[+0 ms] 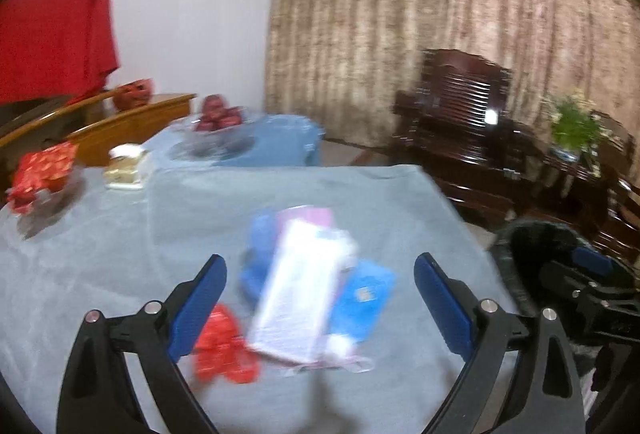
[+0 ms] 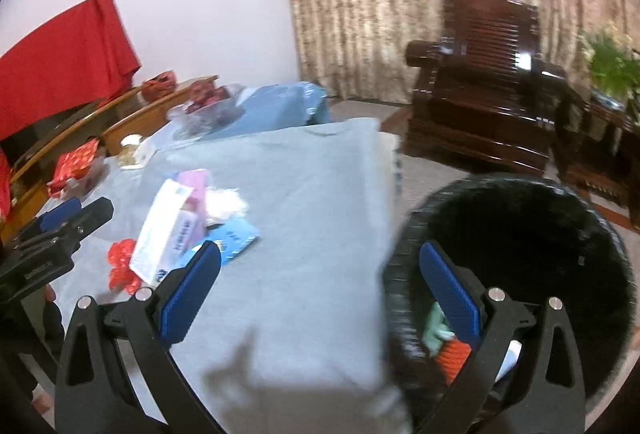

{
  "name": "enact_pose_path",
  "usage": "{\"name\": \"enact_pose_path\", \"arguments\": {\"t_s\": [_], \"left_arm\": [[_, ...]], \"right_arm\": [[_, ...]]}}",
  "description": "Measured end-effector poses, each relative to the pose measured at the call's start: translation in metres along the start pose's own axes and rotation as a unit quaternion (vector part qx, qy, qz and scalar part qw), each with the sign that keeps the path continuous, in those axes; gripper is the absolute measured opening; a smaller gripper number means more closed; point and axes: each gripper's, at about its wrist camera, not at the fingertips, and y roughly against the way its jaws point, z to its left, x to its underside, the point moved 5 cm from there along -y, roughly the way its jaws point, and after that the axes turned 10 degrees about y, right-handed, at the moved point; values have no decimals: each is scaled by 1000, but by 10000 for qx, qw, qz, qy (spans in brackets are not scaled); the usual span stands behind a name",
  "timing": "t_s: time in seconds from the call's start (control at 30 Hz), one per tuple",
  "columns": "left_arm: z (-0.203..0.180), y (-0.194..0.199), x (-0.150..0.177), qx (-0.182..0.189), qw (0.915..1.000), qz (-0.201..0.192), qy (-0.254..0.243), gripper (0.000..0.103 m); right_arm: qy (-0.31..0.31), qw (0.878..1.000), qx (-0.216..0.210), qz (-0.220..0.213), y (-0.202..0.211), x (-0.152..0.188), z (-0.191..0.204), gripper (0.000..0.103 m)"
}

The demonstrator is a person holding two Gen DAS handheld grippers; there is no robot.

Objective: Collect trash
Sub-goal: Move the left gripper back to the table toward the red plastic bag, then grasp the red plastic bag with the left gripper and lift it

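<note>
your left gripper [image 1: 320,298] hangs over the grey-blue cloth of the table [image 1: 120,274] with its jaws spread wide and nothing between the pads; the trash pile only shows through the gap below them. in that pile the white tissue pack [image 1: 300,290] is the biggest piece: it lies on top, its long axis running from the near left to the far right, the far end tilted a little rightward. a red crumpled wrapper [image 1: 222,346] sits just beside its near left corner, a blue card-like packet [image 1: 366,294] pokes out on its right, and a pink pack [image 1: 310,216] lies under its far end. all are blurred.

your right gripper [image 2: 320,298] is also wide open and empty, its right finger [image 2: 450,298] over the rim of the black-lined trash bin [image 2: 520,218], which stands off the table's right edge. green and orange scraps [image 2: 444,342] already lie in the bin. the pile is on the table, well apart from the bin.
</note>
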Motion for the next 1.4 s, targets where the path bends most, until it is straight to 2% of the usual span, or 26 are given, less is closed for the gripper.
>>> {"name": "enact_pose_path", "arguments": {"t_s": [0.17,0.37,0.57,0.83,1.03,1.1,1.17,1.4], "left_arm": [[54,-4,12,-486,9985,80,243,93],[90,-19,30,-777,9961,283,303,92],[106,-45,44,-898,9935,623,328,92],[111,-65,57,-912,9897,1035,385,89],[111,-78,62,-854,9857,1370,483,74],[112,-81,64,-775,9846,1480,522,56],[112,-84,66,-671,9837,1571,568,42],[115,-72,57,-616,9870,1331,665,37]], "right_arm": [[223,9995,-202,70,-24,-1,39,97],[375,9987,-293,163,-43,3,67,97],[447,9982,-267,298,-56,8,73,97],[476,9975,-247,461,-67,16,72,97],[521,9968,-290,529,-72,20,75,97],[535,9966,-302,545,-73,20,77,97],[534,9965,-319,550,-74,20,78,97],[624,9958,-444,498,-77,12,96,97]]}}
